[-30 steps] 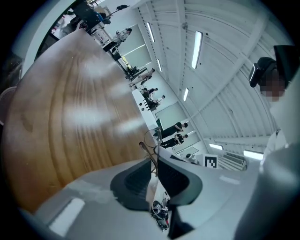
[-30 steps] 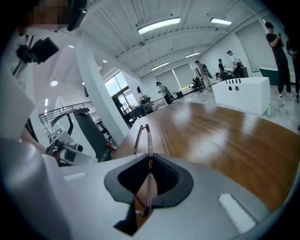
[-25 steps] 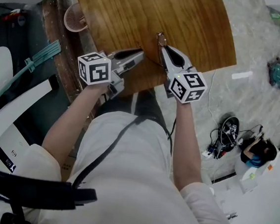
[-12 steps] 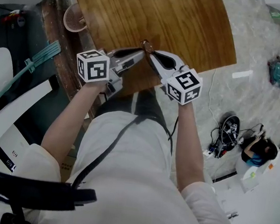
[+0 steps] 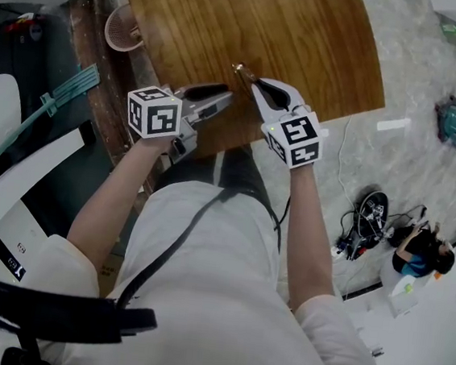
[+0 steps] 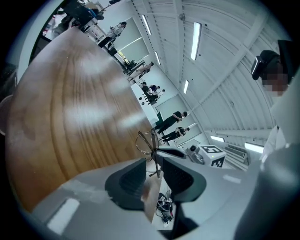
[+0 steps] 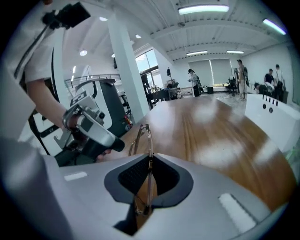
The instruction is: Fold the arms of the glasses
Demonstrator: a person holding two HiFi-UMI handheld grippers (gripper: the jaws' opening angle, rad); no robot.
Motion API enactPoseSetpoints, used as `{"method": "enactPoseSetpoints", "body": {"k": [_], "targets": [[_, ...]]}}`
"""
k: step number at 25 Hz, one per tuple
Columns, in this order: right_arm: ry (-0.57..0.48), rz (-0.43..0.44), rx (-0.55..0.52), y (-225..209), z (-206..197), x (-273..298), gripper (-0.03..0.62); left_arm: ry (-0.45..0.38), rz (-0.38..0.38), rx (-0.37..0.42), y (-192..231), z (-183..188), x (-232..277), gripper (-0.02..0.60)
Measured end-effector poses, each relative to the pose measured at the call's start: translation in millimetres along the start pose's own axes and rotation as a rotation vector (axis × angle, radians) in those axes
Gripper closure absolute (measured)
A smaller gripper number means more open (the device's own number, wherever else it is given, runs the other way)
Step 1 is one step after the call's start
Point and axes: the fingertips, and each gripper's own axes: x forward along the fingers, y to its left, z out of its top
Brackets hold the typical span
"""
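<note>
While the right gripper clamped the glasses edge-on between closed jaws, over the near edge of the wooden table, the left gripper lay just beside it with its jaws opening. Whether the glasses touched the table could not be told.

Step in hand, as judged: folding of one arm, with the right gripper as the vice and the left as the working tool. The left appeared to be letting go of a thin arm that ran through its gap with no pad pressing on it. Whether that arm lay fully folded could not be told.

Next move, as judged: the left gripper would need to clear the frame without snagging it. It would then have to meet the arm to be turned near its tip and swing it gently toward the lenses. A firm right-hand hold would matter, since so thin a wire frame could twist or slip.

Views compared: the head view showed both grippers meeting tip to tip, the glasses only a small dark shape. The left gripper view alone showed the lens rims, the arm crossing them and the space beside that arm. The right gripper view alone showed the frame pinched along the jaws, rims projecting beyond.
</note>
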Motion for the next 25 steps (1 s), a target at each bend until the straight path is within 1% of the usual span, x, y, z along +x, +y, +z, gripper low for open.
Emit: {"method": "enactPoseSetpoints", "body": {"k": [2, 4, 7, 10, 13, 15, 17, 20, 21, 25], "targets": [[0.049, -0.038, -0.108, -2.8, -1.1, 4.6, 0.566, 0.008, 0.027, 0.007, 5.6, -4.6, -2.3, 0.457], [0.105, -0.066, -0.24, -2.7, -2.7, 11.8, 0.566, 0.005, 0.053, 0.009, 9.4, -7.2, -5.5, 0.46], [0.194, -0.104, -0.484, 0.4, -9.5, 27.9, 0.566, -0.009, 0.09, 0.017, 14.3, -9.4, -12.5, 0.463], [0.267, -0.115, -0.699, 4.2, -16.6, 40.8, 0.565, -0.018, 0.124, 0.028, 16.4, -12.4, -18.0, 0.47], [0.298, -0.123, -0.852, 9.4, -18.1, 47.9, 0.565, -0.023, 0.148, 0.039, 16.7, -17.0, -23.1, 0.476], [0.303, -0.117, -0.913, 14.9, -19.7, 51.3, 0.563, -0.029, 0.158, 0.039, 17.7, -19.7, -26.1, 0.476], [0.308, -0.113, -0.938, 18.6, -23.4, 53.0, 0.558, -0.036, 0.165, 0.04, 18.1, -21.9, -28.0, 0.476], [0.324, -0.107, -0.938, 22.0, -29.1, 52.7, 0.538, -0.038, 0.167, 0.043, 16.7, -24.1, -30.0, 0.472], [0.33, -0.102, -0.936, 23.5, -31.1, 52.5, 0.506, -0.038, 0.168, 0.047, 16.1, -24.1, -30.7, 0.472], [0.328, -0.105, -0.912, 25.7, -32.0, 47.0, 0.493, -0.048, 0.174, 0.063, 11.9, -21.2, -34.1, 0.472]]}}
